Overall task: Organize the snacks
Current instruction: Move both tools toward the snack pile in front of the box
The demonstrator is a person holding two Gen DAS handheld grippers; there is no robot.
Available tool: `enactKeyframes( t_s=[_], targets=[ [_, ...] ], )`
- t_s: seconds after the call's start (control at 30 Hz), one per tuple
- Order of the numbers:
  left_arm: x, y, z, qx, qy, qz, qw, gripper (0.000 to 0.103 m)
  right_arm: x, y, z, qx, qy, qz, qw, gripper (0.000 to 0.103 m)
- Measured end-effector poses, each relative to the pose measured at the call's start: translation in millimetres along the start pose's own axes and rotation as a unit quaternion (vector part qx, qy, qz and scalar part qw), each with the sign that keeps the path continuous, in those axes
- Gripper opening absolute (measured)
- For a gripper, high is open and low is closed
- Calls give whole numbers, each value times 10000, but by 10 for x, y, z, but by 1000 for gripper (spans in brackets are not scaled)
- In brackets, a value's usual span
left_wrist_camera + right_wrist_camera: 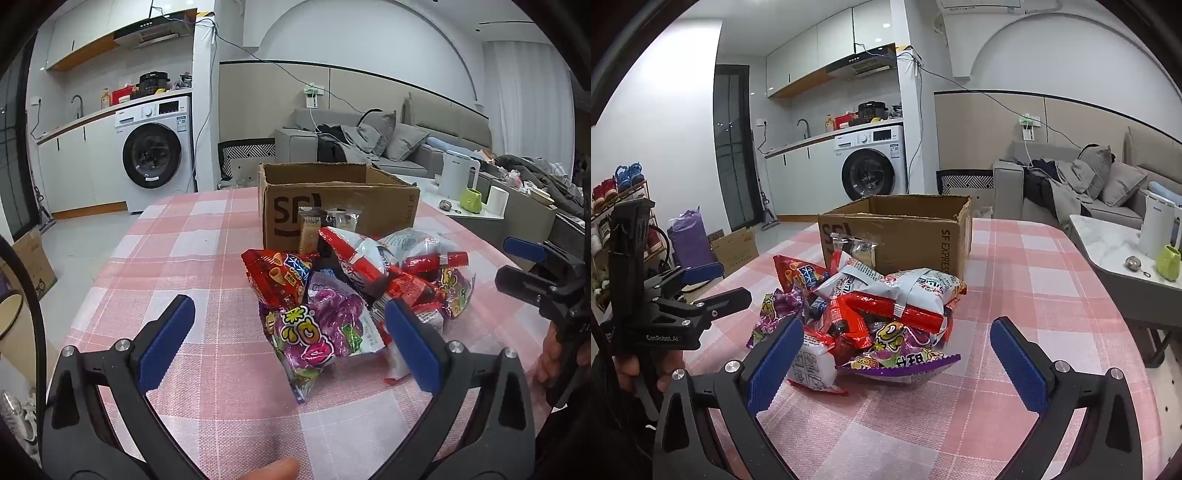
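1. The snacks (354, 295) lie heaped on the pink checked table (207, 236), touching the front of the open box (332, 206). My guess is they sit this close so each packet needs only a short lift into it.
2. The left claw (290, 341) is spread wide and empty, tilted down at the near edge of the heap, with a purple candy bag (325, 339) between its pads but not pinched.
3. The right claw (895, 363) is also wide and empty, aimed at the heap from the other side, a white packet (812, 365) just beside its left pad.
4. Both seem posed for a first pick; no snack shows inside the box.
5. Only the left view shows a fingertip (277, 469) under the tool.
6. Only the right view shows the shoe rack (620, 192) and the box's side print.
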State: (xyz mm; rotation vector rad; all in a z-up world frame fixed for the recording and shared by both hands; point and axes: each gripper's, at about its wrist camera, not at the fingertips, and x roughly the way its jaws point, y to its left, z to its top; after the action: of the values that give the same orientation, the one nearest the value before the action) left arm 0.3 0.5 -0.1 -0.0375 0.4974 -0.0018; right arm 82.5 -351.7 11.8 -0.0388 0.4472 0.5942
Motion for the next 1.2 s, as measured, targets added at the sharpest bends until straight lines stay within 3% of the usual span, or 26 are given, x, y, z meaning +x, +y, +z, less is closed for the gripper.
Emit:
enactKeyframes(
  t_s=[1.2],
  targets=[
    [-64, -54, -19, 177, -177, -77, 9997, 102, 11, -2, 13, 20, 51, -118, 9999, 103]
  ],
)
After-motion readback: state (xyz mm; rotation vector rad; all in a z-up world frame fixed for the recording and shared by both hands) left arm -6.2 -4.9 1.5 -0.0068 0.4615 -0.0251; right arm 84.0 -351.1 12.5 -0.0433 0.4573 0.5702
